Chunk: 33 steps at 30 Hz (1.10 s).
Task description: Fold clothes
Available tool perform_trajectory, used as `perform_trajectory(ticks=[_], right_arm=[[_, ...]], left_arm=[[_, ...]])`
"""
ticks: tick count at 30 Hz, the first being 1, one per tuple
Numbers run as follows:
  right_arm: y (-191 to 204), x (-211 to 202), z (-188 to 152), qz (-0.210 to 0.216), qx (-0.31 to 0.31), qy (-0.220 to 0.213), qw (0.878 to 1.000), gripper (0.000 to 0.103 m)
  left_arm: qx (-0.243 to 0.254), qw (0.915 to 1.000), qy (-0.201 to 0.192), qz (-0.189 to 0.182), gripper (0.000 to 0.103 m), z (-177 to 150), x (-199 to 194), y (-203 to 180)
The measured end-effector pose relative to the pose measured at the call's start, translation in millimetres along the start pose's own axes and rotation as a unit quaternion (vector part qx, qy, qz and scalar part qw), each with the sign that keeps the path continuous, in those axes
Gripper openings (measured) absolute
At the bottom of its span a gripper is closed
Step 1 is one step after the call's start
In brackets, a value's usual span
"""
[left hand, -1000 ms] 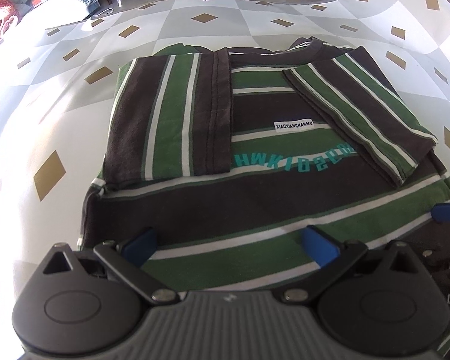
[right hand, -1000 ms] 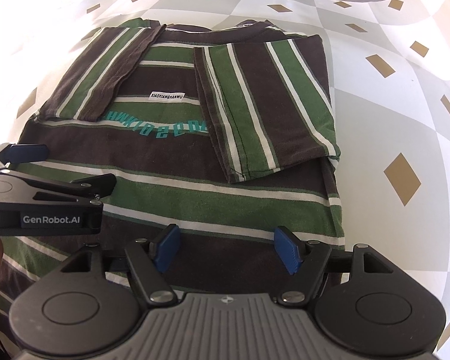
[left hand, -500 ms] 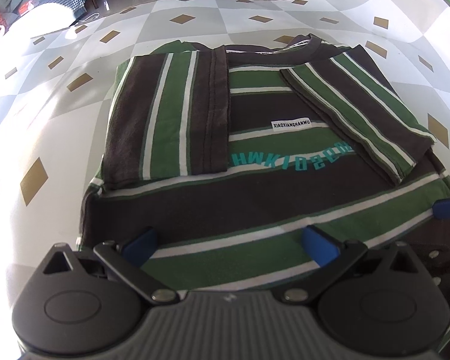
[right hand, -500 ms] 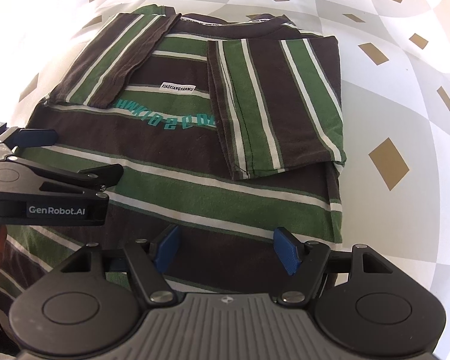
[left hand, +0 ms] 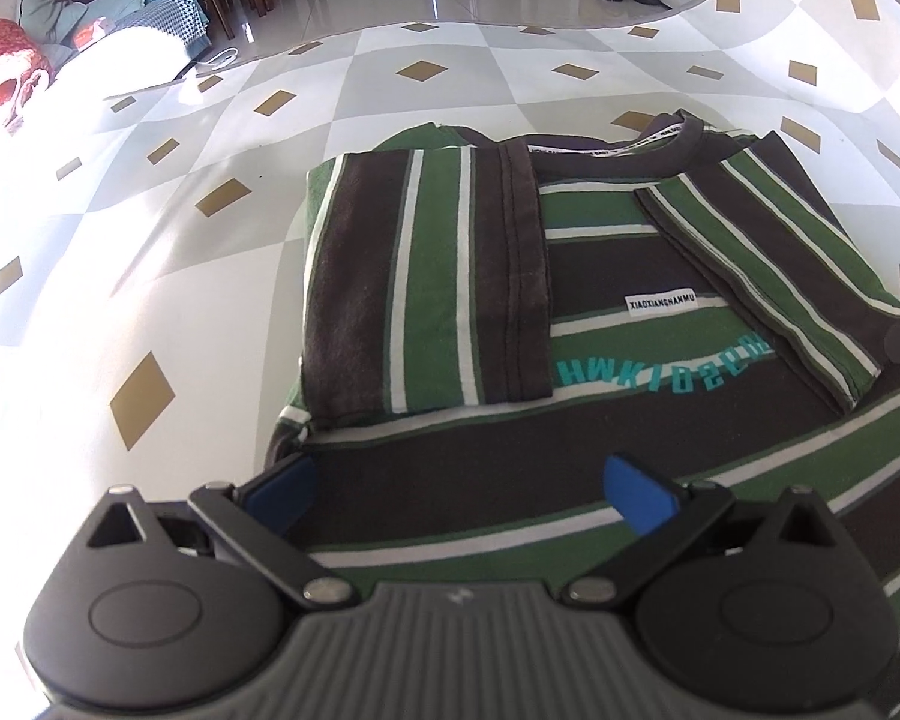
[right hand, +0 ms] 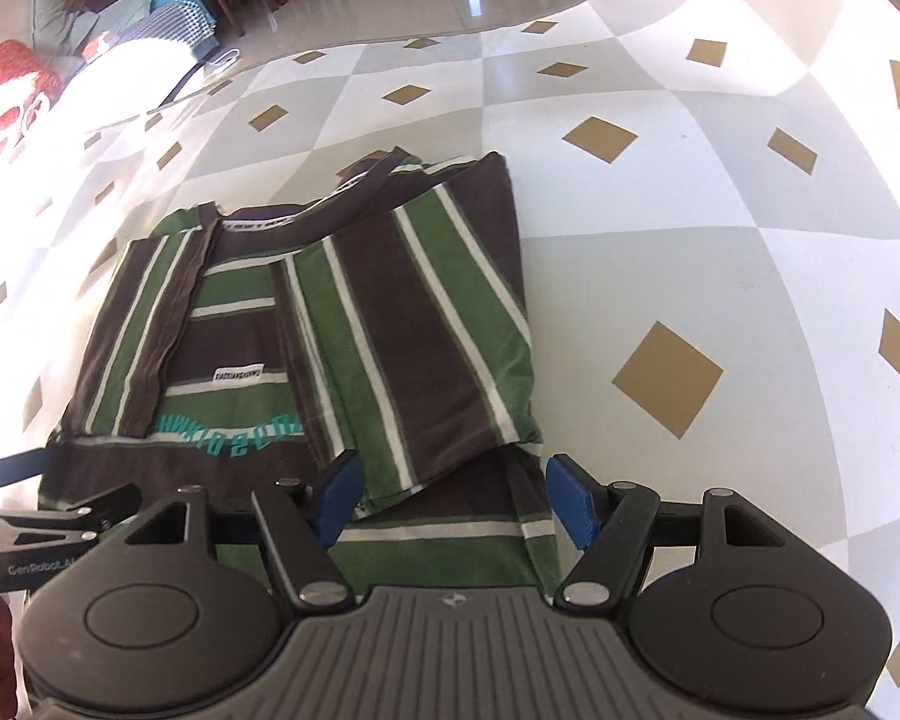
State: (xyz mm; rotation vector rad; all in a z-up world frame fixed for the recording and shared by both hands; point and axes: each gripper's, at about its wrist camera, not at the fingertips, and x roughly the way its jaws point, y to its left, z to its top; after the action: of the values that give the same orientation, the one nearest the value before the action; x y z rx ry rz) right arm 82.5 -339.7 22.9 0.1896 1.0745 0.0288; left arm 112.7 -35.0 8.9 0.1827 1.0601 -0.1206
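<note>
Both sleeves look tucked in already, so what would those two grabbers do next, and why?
Probably lower both and pinch the near hem: the striped shirt lies flat with sleeves folded in, and the left gripper and right gripper hover open over its lower part, holding nothing.

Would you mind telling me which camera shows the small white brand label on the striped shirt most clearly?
The left wrist view: the white label faces the camera, lettering sharp. In the right wrist view the same label appears smaller and blurred on the green and brown striped shirt.
</note>
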Motion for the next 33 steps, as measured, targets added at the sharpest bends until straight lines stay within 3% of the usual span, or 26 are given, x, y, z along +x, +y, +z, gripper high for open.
perform_trajectory(ticks=[2, 14, 23, 29, 33], right_arm=[[-18, -3, 2, 0.002, 0.013, -0.006, 1.0, 0.066], [-34, 14, 8, 0.018, 0.067, -0.014, 0.997, 0.063], [-30, 20, 9, 0.006, 0.056, -0.035, 0.998, 0.059], [-13, 24, 5, -0.014, -0.002, -0.049, 0.999, 0.044], [-9, 25, 3, -0.033, -0.021, -0.059, 0.997, 0.02]], left_arm=[[0.001, 1.0, 0.006, 0.004, 0.103, 1, 6, -4], [-0.013, 0.9998, 0.011, 0.005, 0.103, 6, 9, -2], [-0.025, 0.9993, 0.026, 0.013, 0.103, -8, 6, 6], [-0.025, 0.9989, 0.037, 0.013, 0.103, -15, 12, 8], [-0.033, 0.9987, 0.04, 0.003, 0.103, -15, 15, 9]])
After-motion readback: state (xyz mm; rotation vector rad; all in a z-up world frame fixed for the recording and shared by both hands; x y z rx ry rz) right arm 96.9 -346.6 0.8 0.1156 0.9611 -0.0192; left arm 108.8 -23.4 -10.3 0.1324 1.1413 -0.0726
